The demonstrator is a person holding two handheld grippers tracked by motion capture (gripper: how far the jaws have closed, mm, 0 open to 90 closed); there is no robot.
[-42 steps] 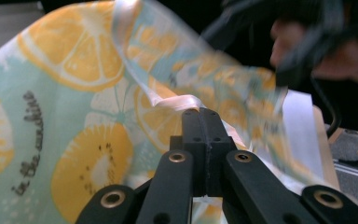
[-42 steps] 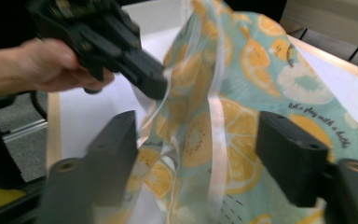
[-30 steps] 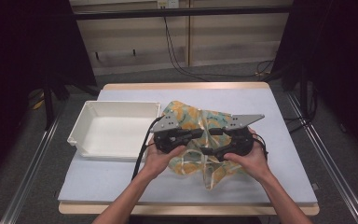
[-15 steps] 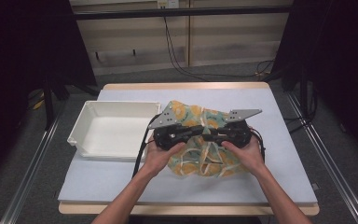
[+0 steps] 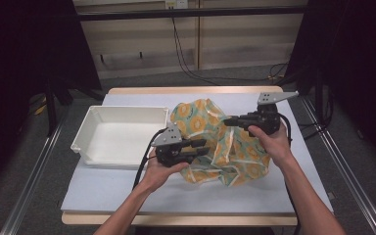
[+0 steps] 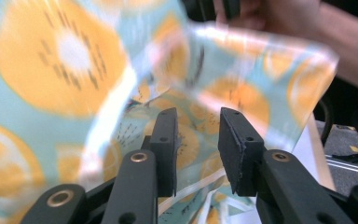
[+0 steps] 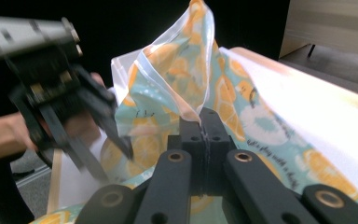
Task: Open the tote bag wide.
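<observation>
While right gripper jaws pinch bag edge mid-frame, left gripper jaws have just been opening, bag film loose between them.

Bright counter, dark surround, soft close-ups

From the high view, even overhead light falls on the counter, with faint shadows and black sides. In the left gripper view the bag is smeared with blur and glare on its plastic; in the right gripper view the left tool is motion-blurred.
</observation>
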